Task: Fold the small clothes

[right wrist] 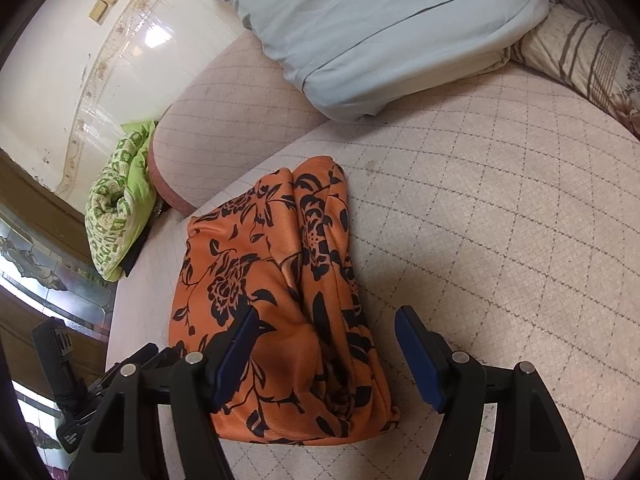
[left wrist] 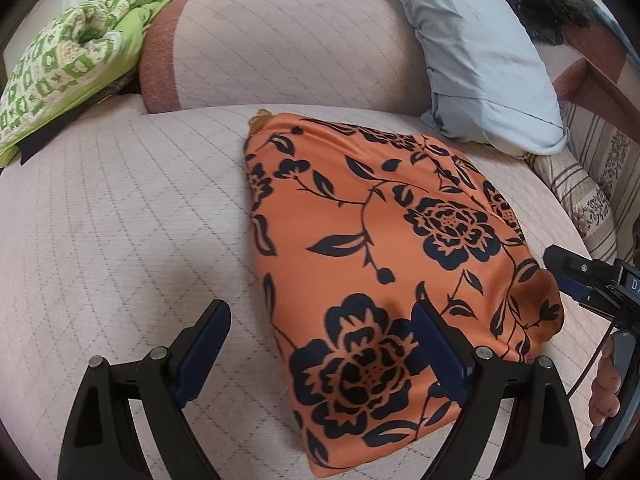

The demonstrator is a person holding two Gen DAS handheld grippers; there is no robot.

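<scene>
Spread wide and gripping nothing, the left gripper [left wrist: 320, 356] and right gripper [right wrist: 326, 360] hover over a folded orange floral garment [left wrist: 384, 264] of smooth knit. It lies on the quilted sofa seat [left wrist: 120, 220], bare cushion on both sides; a pale-blue pillow [left wrist: 480, 60] lies beyond.

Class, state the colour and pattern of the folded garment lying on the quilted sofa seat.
Orange with black flowers and leaves; clearest in the left wrist view.
</scene>
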